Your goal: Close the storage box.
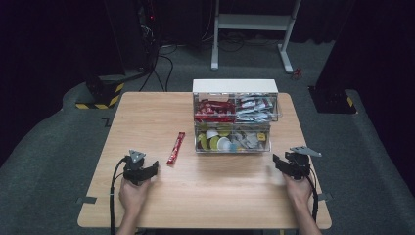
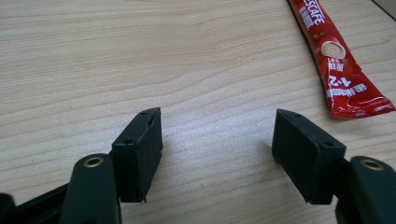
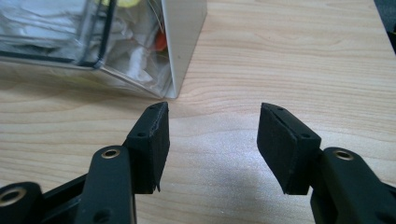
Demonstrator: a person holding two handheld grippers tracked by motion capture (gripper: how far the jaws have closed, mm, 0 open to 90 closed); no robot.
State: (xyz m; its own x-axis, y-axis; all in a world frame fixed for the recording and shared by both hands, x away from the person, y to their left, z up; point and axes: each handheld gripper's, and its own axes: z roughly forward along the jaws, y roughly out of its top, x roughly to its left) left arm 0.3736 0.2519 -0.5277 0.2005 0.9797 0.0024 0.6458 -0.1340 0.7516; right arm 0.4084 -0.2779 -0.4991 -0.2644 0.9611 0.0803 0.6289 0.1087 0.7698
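A red Nescafe stick sachet point(image 1: 176, 147) lies flat on the wooden table point(image 1: 147, 117), left of a clear two-tier organiser box point(image 1: 235, 117). My left gripper point(image 1: 147, 169) rests low on the table just left of and nearer than the sachet, jaws open, nothing between them. In the left gripper view the sachet point(image 2: 338, 60) lies ahead to the right of the open gripper point(image 2: 217, 144). My right gripper point(image 1: 278, 161) sits near the table's right edge, open and empty. In the right gripper view the gripper point(image 3: 212, 135) faces the box's near right corner point(image 3: 177, 51).
The box's upper tier holds red and silver sachets, the lower one holds several round pods. A white desk frame point(image 1: 254, 29) stands on the grey carpet beyond the table. Black-and-yellow striped bases point(image 1: 100, 95) sit at the far left.
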